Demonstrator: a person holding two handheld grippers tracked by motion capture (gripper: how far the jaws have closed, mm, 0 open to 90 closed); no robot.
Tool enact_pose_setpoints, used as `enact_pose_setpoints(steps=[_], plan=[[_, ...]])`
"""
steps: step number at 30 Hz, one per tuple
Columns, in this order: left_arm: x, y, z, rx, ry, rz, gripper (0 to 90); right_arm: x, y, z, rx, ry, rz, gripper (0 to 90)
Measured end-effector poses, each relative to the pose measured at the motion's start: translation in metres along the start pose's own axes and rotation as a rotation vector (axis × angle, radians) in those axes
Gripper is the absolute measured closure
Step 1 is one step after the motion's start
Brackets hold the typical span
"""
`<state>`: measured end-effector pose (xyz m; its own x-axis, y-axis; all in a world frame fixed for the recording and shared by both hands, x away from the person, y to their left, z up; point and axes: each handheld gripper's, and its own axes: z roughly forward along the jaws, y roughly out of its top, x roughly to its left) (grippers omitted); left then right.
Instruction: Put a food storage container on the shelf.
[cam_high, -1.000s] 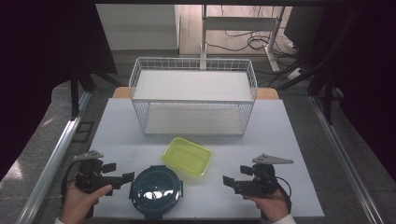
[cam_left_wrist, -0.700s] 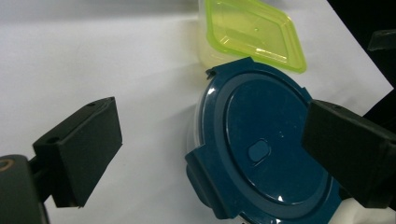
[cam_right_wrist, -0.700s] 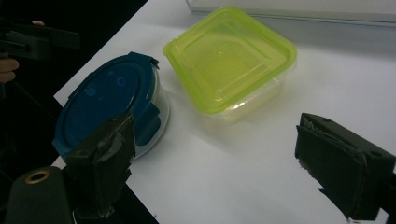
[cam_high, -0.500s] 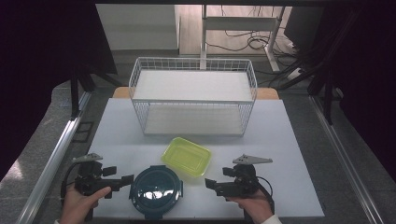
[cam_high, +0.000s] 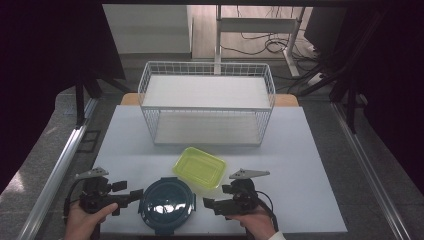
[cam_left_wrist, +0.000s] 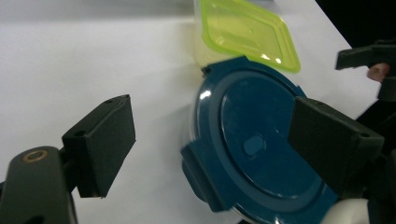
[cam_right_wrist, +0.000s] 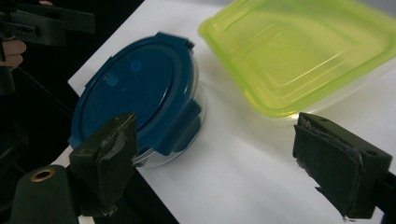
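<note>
A round container with a dark blue clip lid (cam_high: 166, 204) sits at the table's front edge. A yellow-green rectangular container (cam_high: 199, 167) lies just behind it and touches it. My left gripper (cam_high: 131, 192) points at the blue lid (cam_left_wrist: 252, 144) from the left. Its jaws have just been closing a little and stand apart around the lid's near rim and clip without pressing on it. My right gripper (cam_high: 216, 197) is open just to the right of the blue container (cam_right_wrist: 135, 88), the yellow-green one (cam_right_wrist: 303, 56) ahead, and bare table between its pads.
A white wire basket (cam_high: 207, 125) stands at the back of the white table (cam_high: 310, 165). A metal rail (cam_high: 60, 170) runs along the left side. The far gripper (cam_left_wrist: 369, 56) reaches in at the right of the left gripper view.
My right gripper has moved left toward the blue container and now sits close beside it. The left hand has barely shifted. Both containers lie where they were.
</note>
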<state>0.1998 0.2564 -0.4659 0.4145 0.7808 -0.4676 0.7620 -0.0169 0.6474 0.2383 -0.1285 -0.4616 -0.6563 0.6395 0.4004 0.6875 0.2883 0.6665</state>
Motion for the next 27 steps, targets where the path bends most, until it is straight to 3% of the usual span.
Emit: enact_pose_setpoints(steps=[5, 7, 10, 13, 27], plan=[[0.0, -0.006, 0.004, 0.026, -0.013, -0.03, 10.8, 0.003, 0.0, 0.007, 0.027, 0.003, -0.002, 13.5], [0.0, -0.009, 0.007, 0.039, -0.019, -0.049, 5.2, 0.004, 0.0, 0.011, 0.034, 0.013, 0.008, 13.4], [0.001, -0.012, 0.009, 0.045, -0.031, -0.072, 3.9, 0.006, 0.0, 0.018, 0.049, 0.05, 0.035, 13.3], [0.002, -0.016, 0.014, 0.056, -0.049, -0.096, 3.9, 0.007, -0.001, 0.023, 0.061, 0.05, 0.042, 13.1], [0.002, -0.025, 0.036, 0.113, -0.095, -0.121, 3.8, 0.012, -0.003, 0.059, 0.118, 0.113, 0.13, 10.1]])
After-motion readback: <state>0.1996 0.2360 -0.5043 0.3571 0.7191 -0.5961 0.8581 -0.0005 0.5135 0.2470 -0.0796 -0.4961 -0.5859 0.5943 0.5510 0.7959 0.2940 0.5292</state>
